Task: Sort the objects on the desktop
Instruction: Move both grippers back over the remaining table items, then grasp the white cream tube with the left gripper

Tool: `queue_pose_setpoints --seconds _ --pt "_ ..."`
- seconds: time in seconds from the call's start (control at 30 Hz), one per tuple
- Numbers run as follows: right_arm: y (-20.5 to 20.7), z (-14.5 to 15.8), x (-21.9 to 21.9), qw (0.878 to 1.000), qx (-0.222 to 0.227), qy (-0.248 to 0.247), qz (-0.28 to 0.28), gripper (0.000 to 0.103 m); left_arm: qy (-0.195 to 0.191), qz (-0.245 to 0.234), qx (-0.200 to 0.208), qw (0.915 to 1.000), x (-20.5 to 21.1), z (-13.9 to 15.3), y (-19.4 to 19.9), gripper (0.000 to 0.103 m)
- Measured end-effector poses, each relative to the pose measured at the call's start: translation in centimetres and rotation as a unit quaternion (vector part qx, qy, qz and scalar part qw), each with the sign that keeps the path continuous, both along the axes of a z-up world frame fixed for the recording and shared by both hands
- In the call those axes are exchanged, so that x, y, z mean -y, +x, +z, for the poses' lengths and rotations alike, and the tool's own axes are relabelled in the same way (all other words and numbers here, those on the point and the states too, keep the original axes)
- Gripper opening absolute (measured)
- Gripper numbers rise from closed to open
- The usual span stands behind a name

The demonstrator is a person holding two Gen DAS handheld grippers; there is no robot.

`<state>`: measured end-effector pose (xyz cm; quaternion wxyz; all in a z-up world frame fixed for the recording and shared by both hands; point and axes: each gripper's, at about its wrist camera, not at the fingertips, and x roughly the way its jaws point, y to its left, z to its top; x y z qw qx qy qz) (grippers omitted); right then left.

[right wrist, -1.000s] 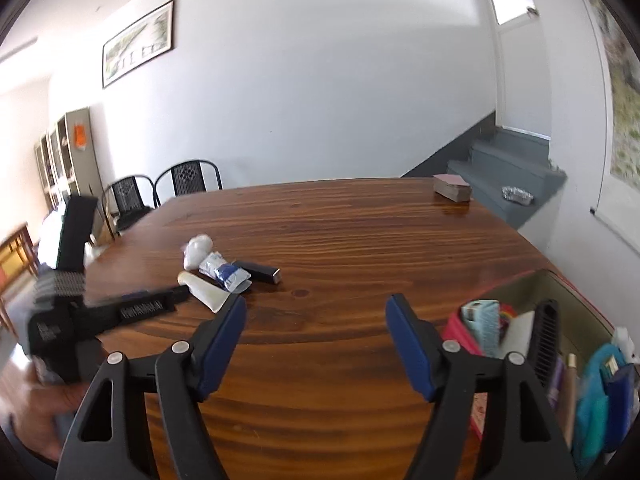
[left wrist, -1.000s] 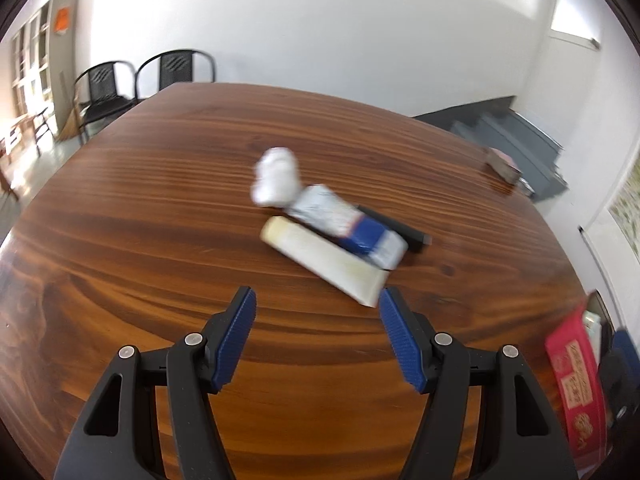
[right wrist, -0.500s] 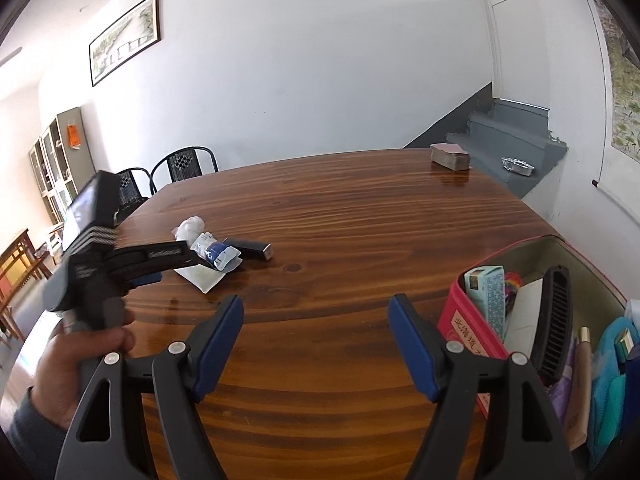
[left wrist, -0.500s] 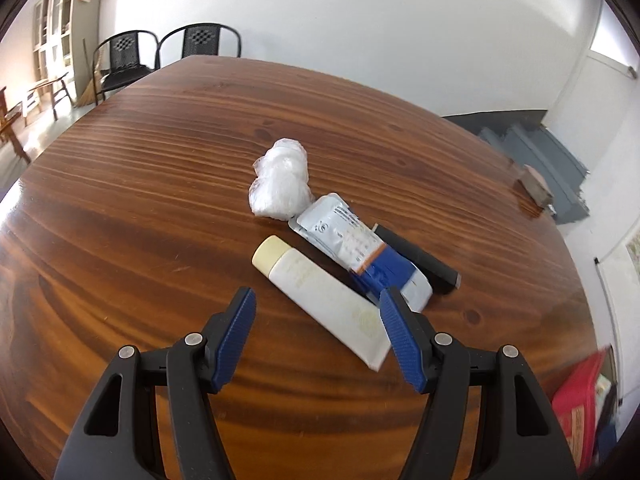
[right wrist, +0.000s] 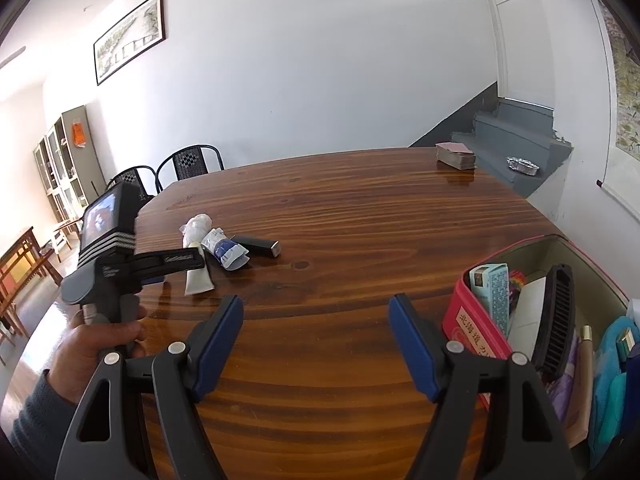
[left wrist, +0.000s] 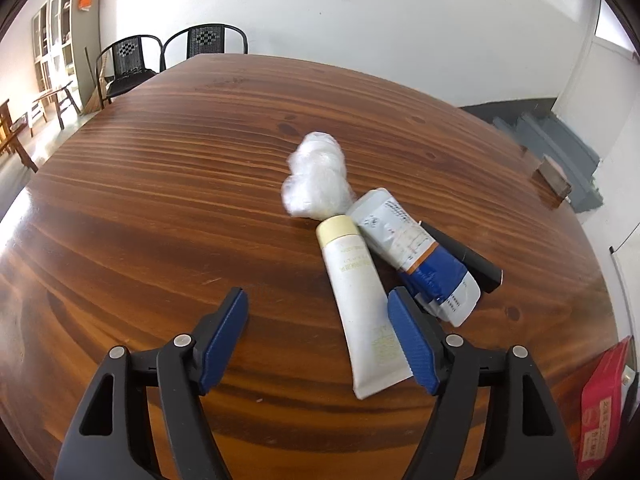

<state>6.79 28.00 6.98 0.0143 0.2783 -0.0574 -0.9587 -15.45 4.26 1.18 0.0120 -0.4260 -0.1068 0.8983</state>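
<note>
Wooden table [left wrist: 160, 220] carries a cream tube [left wrist: 360, 300], a blue-and-white tube [left wrist: 412, 256], a black stick [left wrist: 468, 258] and a white wad [left wrist: 316, 180], clustered and touching. Left gripper [left wrist: 318, 338] has just been opening; its wide jaws flank the cream tube's tail without pressing. Only the right wrist view shows the left hand [right wrist: 86, 344] and the red box [right wrist: 476, 320], whose contents run off the frame edge. Right gripper [right wrist: 316, 346] gapes wide over bare wood.
</note>
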Motion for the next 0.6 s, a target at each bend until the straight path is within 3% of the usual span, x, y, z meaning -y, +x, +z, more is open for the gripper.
queue_pose_setpoints --seconds 0.23,0.4,0.43,0.5,0.6 --pt "0.1 -0.1 0.4 1.000 -0.001 0.007 0.004 0.079 0.000 -0.020 0.005 0.9998 -1.2 -0.2 -0.9 0.076" --pt "-0.1 -0.4 0.3 1.000 -0.001 0.011 0.001 0.079 -0.040 -0.043 -0.002 0.9983 -3.2 -0.4 -1.5 0.075" --pt "-0.1 -0.4 0.3 1.000 -0.002 0.012 0.000 0.079 -0.044 -0.047 -0.006 0.9979 -3.2 -0.4 -1.5 0.072" --pt "-0.1 -0.4 0.3 1.000 -0.002 0.012 0.000 0.079 -0.045 -0.049 -0.005 0.9977 -2.9 -0.4 -1.4 0.039" --pt "-0.1 -0.4 0.6 1.000 -0.003 0.017 0.004 0.078 -0.020 -0.046 0.001 0.9987 -1.5 -0.3 -1.1 0.030"
